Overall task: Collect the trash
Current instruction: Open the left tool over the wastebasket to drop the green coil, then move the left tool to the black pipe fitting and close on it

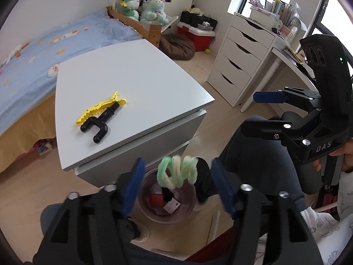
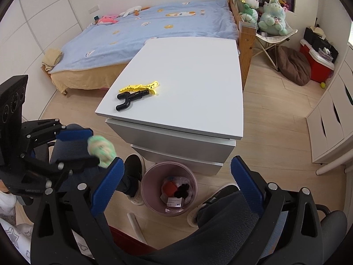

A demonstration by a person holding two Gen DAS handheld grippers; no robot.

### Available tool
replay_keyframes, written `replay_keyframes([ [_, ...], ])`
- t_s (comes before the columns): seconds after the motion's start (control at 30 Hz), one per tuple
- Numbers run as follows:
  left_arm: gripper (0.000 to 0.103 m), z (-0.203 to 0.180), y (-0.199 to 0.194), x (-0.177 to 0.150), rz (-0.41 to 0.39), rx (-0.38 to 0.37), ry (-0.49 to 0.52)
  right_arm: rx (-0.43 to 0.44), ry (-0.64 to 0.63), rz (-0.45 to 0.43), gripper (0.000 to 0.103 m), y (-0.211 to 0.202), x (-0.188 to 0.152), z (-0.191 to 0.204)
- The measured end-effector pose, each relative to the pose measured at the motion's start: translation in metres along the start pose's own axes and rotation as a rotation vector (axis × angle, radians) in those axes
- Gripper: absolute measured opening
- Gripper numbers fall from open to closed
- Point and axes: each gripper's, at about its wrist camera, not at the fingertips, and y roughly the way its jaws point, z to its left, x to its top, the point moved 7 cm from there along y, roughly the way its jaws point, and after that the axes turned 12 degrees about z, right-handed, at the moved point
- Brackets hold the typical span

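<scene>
A big bed (image 2: 154,28) with a blue blanket stood behind a white drawer cabinet (image 2: 183,88). Its top surface carried a yellow hair clip (image 1: 100,108) and a black forked plastic piece (image 1: 102,122), which touched each other. On the wooden floor, just in front of the cabinet, sat a pink trash bin (image 2: 169,188). It already had a red thing, a black thing and some paper inside. The person's legs in dark pants and their shoes were on both sides of the bin.

The left gripper (image 1: 176,183) was over the bin with its blue fingers (image 1: 132,187) wide apart. A green and white yarn piece (image 1: 177,172) was between them, blurred, above the bin's mouth. No finger pressed on it in the left view. In the right view I could not tell if it touched one finger.

The right gripper (image 2: 176,181) also had its fingers wide apart, with nothing held. The bin showed between them, lower down.
</scene>
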Motion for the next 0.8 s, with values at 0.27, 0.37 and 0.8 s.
replay_keyframes([
  [0.27,0.095,0.013,-0.001,0.000,-0.015,0.018,-0.057,0.010,-0.001,0.003,0.096,0.002,-0.001,0.002],
  [0.37,0.095,0.020,-0.003,0.001,-0.031,0.038,-0.076,0.013,-0.005,0.004,0.096,0.003,-0.001,0.004],
  [0.8,0.095,0.046,-0.013,0.003,-0.076,0.078,-0.127,0.026,-0.036,0.002,0.097,0.008,0.009,0.013],
])
